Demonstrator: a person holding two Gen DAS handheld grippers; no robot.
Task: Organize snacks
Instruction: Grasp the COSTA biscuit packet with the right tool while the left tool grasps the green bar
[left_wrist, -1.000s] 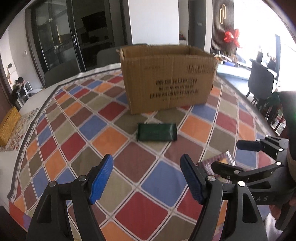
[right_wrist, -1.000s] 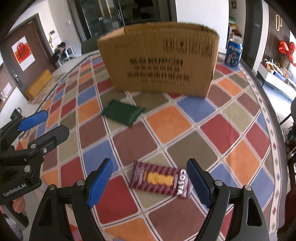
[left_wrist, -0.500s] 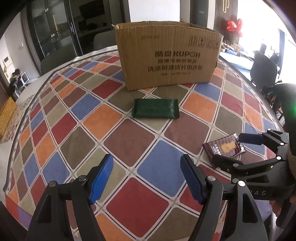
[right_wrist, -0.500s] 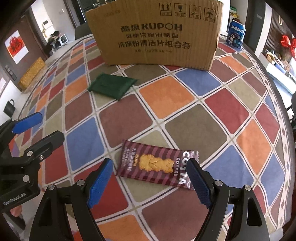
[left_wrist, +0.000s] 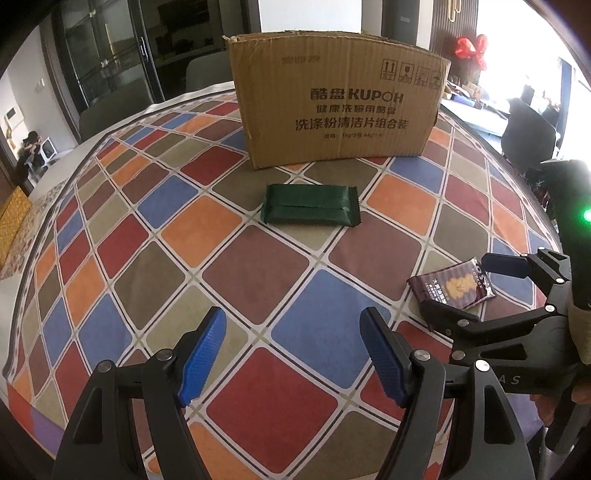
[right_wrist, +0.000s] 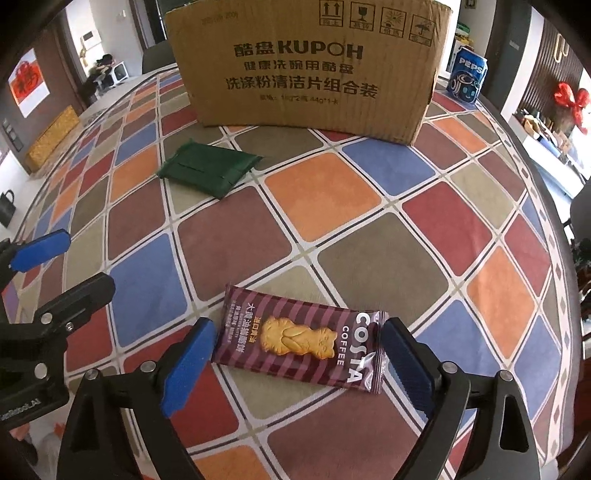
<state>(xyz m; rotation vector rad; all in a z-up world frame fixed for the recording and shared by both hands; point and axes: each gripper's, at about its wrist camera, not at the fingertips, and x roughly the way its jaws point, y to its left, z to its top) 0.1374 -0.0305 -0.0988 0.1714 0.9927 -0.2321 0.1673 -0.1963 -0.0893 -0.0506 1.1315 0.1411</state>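
Observation:
A purple striped Costa Coffee biscuit packet (right_wrist: 301, 339) lies flat on the chequered tablecloth, between the blue pads of my right gripper (right_wrist: 295, 363). The jaws are opening and neither pad presses on the packet. In the left wrist view the same packet (left_wrist: 452, 288) shows at the right, framed by the right gripper (left_wrist: 469, 291). A dark green snack packet (left_wrist: 310, 208) (right_wrist: 210, 168) rests in front of the cardboard box (left_wrist: 338, 101) (right_wrist: 306, 68). My left gripper (left_wrist: 293, 354) hovers open over bare cloth, well short of the green packet.
A blue Pepsi can (right_wrist: 466, 75) stands to the right behind the box. The round table's edge (right_wrist: 546, 184) curves close on the right, with chairs (left_wrist: 530, 131) beyond it. A red bow (left_wrist: 471, 48) hangs on the far wall.
Both grippers have sunk toward the table and tilted down. The Costa packet now sits between the right gripper's pads, which stand wider apart than before.

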